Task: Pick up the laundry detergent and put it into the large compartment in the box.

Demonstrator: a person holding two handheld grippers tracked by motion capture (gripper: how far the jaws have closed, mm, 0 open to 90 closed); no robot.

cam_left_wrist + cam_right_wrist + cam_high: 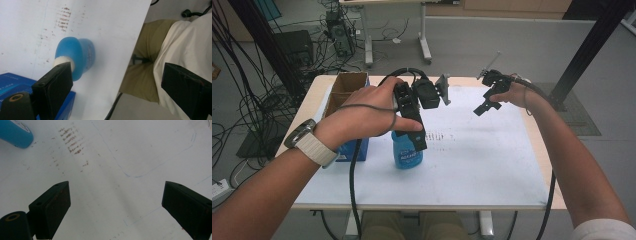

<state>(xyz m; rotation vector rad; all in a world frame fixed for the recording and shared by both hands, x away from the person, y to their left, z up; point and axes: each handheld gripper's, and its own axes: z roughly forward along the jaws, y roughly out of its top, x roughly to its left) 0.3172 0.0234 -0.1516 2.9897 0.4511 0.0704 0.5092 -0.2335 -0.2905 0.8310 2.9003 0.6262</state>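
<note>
- The left gripper (421, 142) hangs above the blue bottle (406, 150), tipped down toward its white cap (65, 61); its jaws stand wide apart with nothing between them, seemingly lined up to take the neck.
- The bottle stands upright near the front of the white sheet (482, 160), just beside the blue box (353, 149). It looks like smooth, glossy plastic, round with a narrow top.
- The right gripper (482, 109) hovers well apart over bare sheet, jaws spread and empty, probably waiting.
- The sheet is matt, marked with brownish smudges (72, 141) and thin pen outlines.
- An open cardboard box (347, 85) sits at the table's far left.
</note>
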